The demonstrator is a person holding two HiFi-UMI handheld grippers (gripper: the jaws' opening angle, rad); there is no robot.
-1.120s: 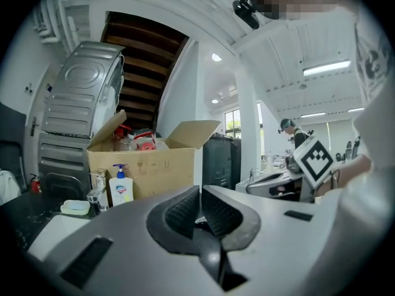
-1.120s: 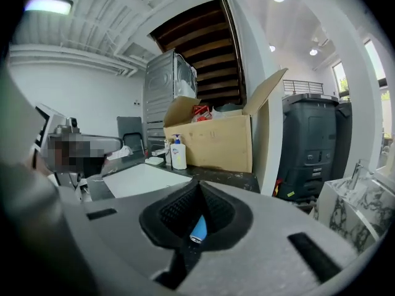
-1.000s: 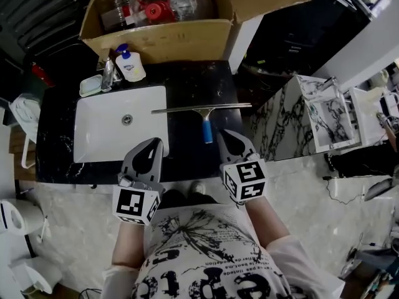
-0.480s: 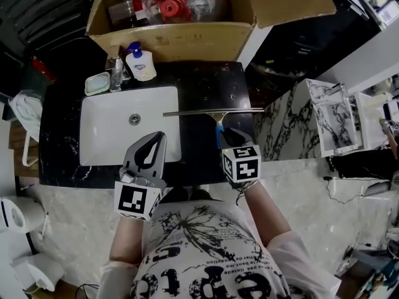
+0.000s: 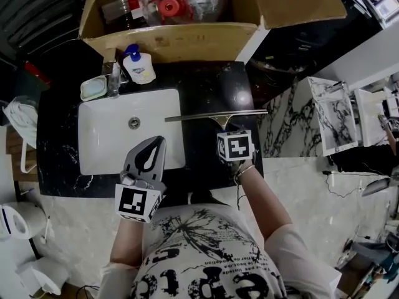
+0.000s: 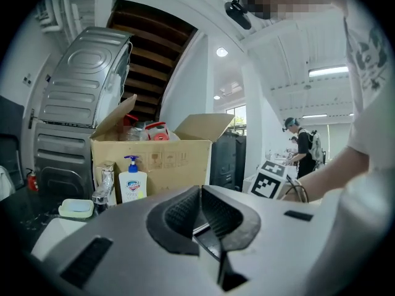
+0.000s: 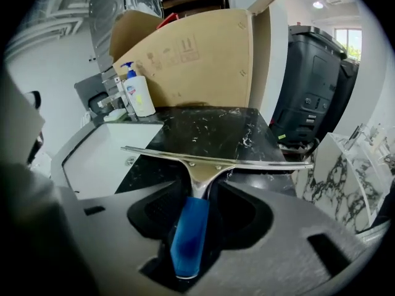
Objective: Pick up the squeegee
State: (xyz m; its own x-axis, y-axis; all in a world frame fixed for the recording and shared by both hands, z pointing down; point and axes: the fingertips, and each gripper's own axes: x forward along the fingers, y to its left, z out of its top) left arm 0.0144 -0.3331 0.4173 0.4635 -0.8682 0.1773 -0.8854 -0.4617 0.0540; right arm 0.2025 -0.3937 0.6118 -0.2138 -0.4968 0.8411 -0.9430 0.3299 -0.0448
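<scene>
The squeegee [image 5: 215, 114] lies on the black marble counter [image 5: 206, 83] right of the sink, its long metal blade crosswise. In the right gripper view its blue handle [image 7: 190, 233] points back between the jaws. My right gripper [image 5: 223, 130] tips steeply down over that handle. Its jaws are opening; they straddle the handle with a gap on each side and do not press it. My left gripper [image 5: 158, 141] hovers over the sink's front right corner, shut and with nothing in it. The left gripper [image 6: 200, 193] pads meet at the tips.
A white sink [image 5: 106, 136] fills the counter's left half, with a faucet [image 5: 112, 73], a soap bottle [image 5: 138, 66] and a soap dish [image 5: 93, 88] behind it. An open cardboard box [image 5: 181, 39] stands at the back. Marble slabs [image 5: 324, 114] lean at the right.
My right gripper has moved forward and tipped down over the squeegee's handle, and its jaws have spread around it. The left gripper has edged forward over the sink's corner.
</scene>
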